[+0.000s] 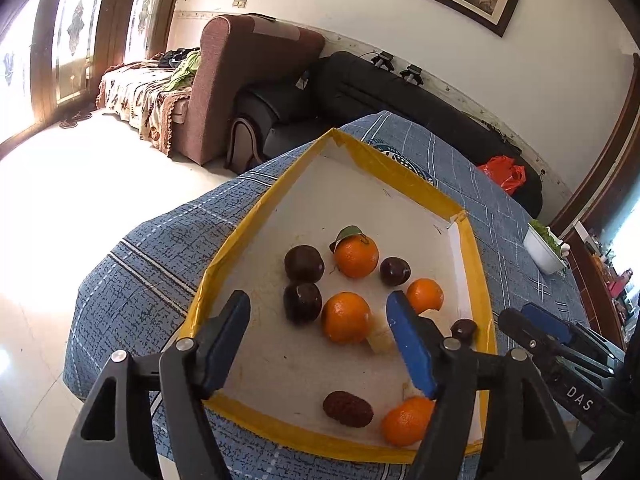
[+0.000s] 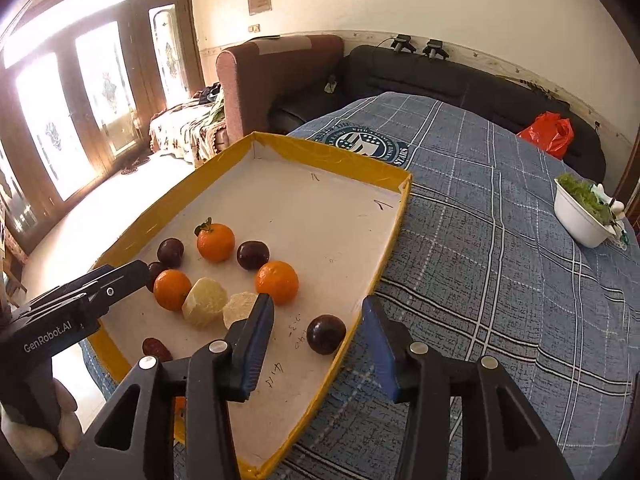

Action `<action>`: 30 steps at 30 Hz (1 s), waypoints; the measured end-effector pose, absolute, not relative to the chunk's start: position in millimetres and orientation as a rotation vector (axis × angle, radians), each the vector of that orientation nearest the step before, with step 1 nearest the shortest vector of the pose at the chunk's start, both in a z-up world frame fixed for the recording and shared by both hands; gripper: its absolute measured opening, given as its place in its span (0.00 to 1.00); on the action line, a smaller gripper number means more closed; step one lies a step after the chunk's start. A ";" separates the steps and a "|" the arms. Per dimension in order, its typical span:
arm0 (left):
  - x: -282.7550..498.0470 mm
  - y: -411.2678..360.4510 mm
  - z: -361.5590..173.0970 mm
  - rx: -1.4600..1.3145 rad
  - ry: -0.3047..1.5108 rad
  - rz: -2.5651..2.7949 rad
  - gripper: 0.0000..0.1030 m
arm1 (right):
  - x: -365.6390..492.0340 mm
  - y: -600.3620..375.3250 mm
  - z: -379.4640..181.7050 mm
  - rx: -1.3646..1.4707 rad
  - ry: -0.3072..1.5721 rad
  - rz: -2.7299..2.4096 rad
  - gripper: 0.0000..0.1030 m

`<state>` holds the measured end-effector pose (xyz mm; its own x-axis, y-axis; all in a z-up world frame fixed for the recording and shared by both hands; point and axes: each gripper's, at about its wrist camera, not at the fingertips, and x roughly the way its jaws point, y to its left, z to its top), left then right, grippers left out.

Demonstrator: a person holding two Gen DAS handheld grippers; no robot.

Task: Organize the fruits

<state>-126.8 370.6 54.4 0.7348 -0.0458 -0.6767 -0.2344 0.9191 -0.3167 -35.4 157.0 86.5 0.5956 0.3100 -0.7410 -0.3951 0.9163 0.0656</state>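
A shallow white tray with a yellow rim [image 1: 400,178] [image 2: 280,144] lies on a blue plaid cloth. In it lie several oranges [image 1: 346,316] [image 2: 277,282], several dark plums [image 1: 303,302] [image 2: 326,334], two pale peeled chunks [image 2: 205,301] and a reddish date [image 1: 347,409]. My left gripper [image 1: 320,312] is open over the tray's near part, with an orange and a plum between its fingers. My right gripper [image 2: 318,322] is open and empty above the tray's right rim, near a plum. The left gripper's body also shows at the left of the right wrist view.
A white bowl of greens [image 2: 582,214] stands on the cloth at the far right. A red plastic bag [image 2: 548,132] lies on the black sofa [image 2: 440,76] behind the table. A brown armchair [image 1: 244,80] and the floor are to the left.
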 end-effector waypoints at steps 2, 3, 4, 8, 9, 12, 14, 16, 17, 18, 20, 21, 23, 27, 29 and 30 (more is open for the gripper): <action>-129.1 367.1 57.8 -0.394 0.739 0.110 0.70 | -40.3 145.8 88.9 -0.079 0.830 0.399 0.54; -130.0 364.3 59.6 -0.389 0.738 0.111 0.71 | -42.9 140.3 89.4 -0.064 0.830 0.396 0.54; -130.8 360.7 61.0 -0.383 0.737 0.110 0.71 | -45.9 134.2 89.3 -0.047 0.831 0.392 0.54; -134.7 343.5 65.3 -0.345 0.738 0.103 0.72 | -57.8 114.2 88.1 0.004 0.837 0.380 0.55; -135.8 338.0 66.0 -0.332 0.738 0.099 0.72 | -61.6 110.3 87.6 0.013 0.837 0.378 0.56; -138.8 321.6 66.7 -0.289 0.740 0.098 0.72 | -73.2 102.4 84.2 0.023 0.838 0.374 0.57; -141.9 307.4 67.8 -0.243 0.741 0.111 0.74 | -80.7 97.9 82.7 0.018 0.834 0.371 0.59; -144.0 295.2 69.6 -0.197 0.737 0.127 0.77 | -89.1 94.6 81.4 0.008 0.822 0.361 0.61; -146.0 287.0 70.7 -0.167 0.732 0.140 0.79 | -92.4 92.8 80.9 0.005 0.817 0.356 0.63; -147.5 280.4 71.7 -0.142 0.727 0.150 0.80 | -96.4 90.6 80.4 0.002 0.810 0.350 0.64; -149.7 270.1 73.9 -0.106 0.720 0.163 0.84 | -101.5 86.8 80.1 -0.003 0.801 0.342 0.64; -150.4 265.9 74.6 -0.096 0.719 0.165 0.84 | -104.4 85.1 79.4 -0.005 0.797 0.338 0.65; -150.6 257.4 75.2 -0.077 0.723 0.174 0.85 | -108.7 81.5 78.4 -0.006 0.793 0.335 0.66; -149.9 243.7 74.1 -0.053 0.734 0.161 0.85 | -114.7 71.3 76.1 -0.007 0.791 0.327 0.70; -150.0 237.5 73.2 -0.042 0.739 0.154 0.85 | -117.0 66.1 75.7 -0.004 0.790 0.321 0.70; -149.9 234.9 72.9 -0.036 0.743 0.150 0.85 | -117.9 63.7 75.5 0.000 0.790 0.319 0.70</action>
